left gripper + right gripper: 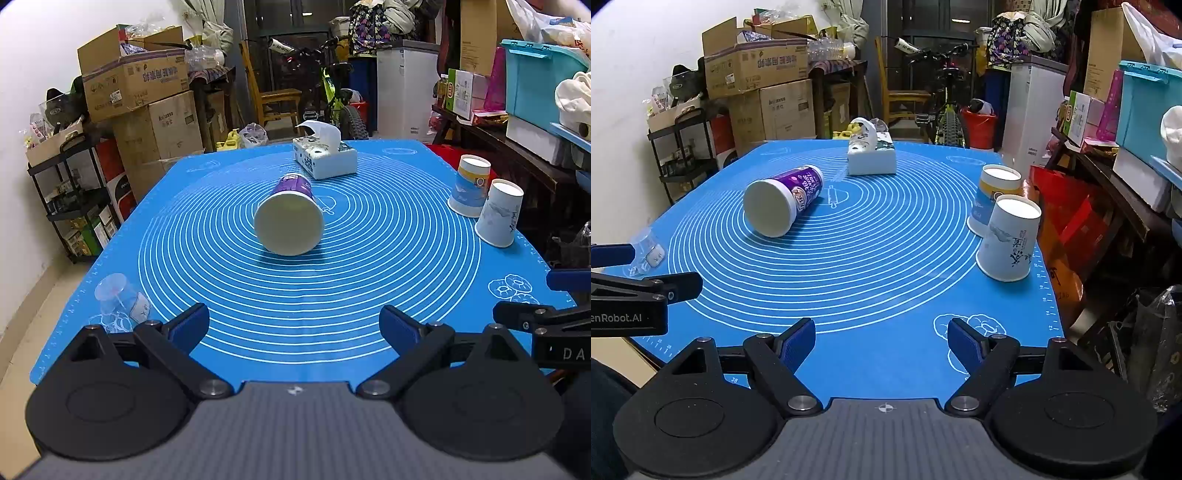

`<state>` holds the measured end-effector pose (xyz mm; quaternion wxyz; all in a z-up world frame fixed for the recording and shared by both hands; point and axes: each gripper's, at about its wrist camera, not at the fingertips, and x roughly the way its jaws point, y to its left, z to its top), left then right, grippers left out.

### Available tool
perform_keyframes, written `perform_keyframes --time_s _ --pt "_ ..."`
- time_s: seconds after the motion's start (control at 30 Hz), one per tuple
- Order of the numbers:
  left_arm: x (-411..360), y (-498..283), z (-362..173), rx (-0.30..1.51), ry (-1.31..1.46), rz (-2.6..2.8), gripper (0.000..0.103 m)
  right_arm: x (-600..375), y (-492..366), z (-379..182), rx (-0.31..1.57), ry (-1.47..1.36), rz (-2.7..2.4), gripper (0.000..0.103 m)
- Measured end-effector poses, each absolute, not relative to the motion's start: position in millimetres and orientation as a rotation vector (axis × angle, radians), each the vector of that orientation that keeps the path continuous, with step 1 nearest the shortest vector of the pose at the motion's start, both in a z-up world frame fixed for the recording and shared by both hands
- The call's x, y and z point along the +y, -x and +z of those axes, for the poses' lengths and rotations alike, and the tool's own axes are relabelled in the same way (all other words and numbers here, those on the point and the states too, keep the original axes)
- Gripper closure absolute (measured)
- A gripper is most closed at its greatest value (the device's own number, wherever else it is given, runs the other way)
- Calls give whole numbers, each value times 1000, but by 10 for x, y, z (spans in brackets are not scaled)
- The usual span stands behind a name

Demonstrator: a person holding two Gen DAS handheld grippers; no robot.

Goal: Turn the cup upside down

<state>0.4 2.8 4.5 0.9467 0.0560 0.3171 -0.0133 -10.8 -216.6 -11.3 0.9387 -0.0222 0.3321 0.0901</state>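
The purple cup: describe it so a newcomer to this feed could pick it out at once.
Start at the blue mat printed with white rings. Near the rings' centre, in front of the white tissue box, lies the purple cup. It is the only cup on its side; the two pale paper cups at the right edge stand mouth-down.

Left tongs: black frame, blue pads, jaws wide apart, holding nothing.
Right tongs: same build, jaws wide apart, holding nothing, just beside the left.
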Motion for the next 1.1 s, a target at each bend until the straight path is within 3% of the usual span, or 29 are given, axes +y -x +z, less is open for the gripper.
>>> perform_keyframes --time_s 1.1 --pt "-27 -5 12 648 -130 -38 5 -2191 106 -137 671 26 188 21"
